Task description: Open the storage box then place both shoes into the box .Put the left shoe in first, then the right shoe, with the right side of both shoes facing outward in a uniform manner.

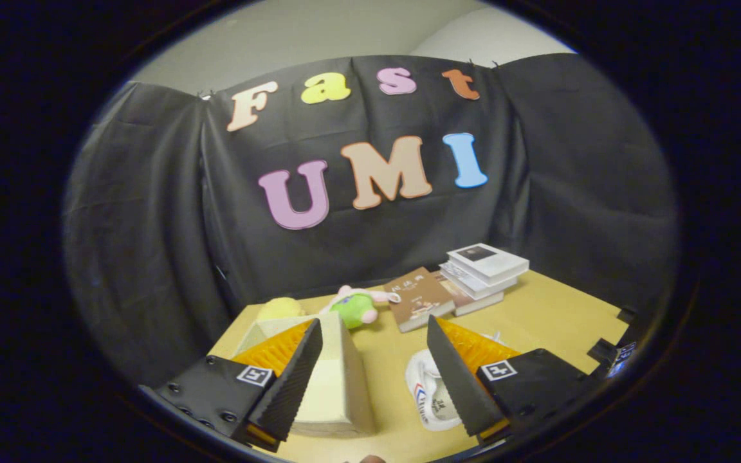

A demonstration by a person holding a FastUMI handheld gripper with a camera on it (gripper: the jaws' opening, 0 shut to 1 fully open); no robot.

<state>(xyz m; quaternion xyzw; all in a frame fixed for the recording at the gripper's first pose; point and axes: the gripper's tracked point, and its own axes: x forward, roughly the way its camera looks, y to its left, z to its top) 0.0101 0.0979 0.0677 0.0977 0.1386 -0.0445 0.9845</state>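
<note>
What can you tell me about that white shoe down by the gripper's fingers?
The white shoe lies on the tan table, partly hidden behind the gripper's right-hand finger. It looks like a soft sneaker with red and blue marks on its side and dark print on the insole. Its opening faces up. The fingers stand wide open and none presses on it. The pale storage box sits beside it, apart.

— What's the counter (538, 315) like?
— Smooth, matt, wood-look. The box (338, 386) looks like matt cardboard.
— And the tool (370, 379)?
— Spread apart, holding nothing; ridged fingers (293, 373). The toy (354, 307) is soft plush, the books (483, 270) paper.
</note>
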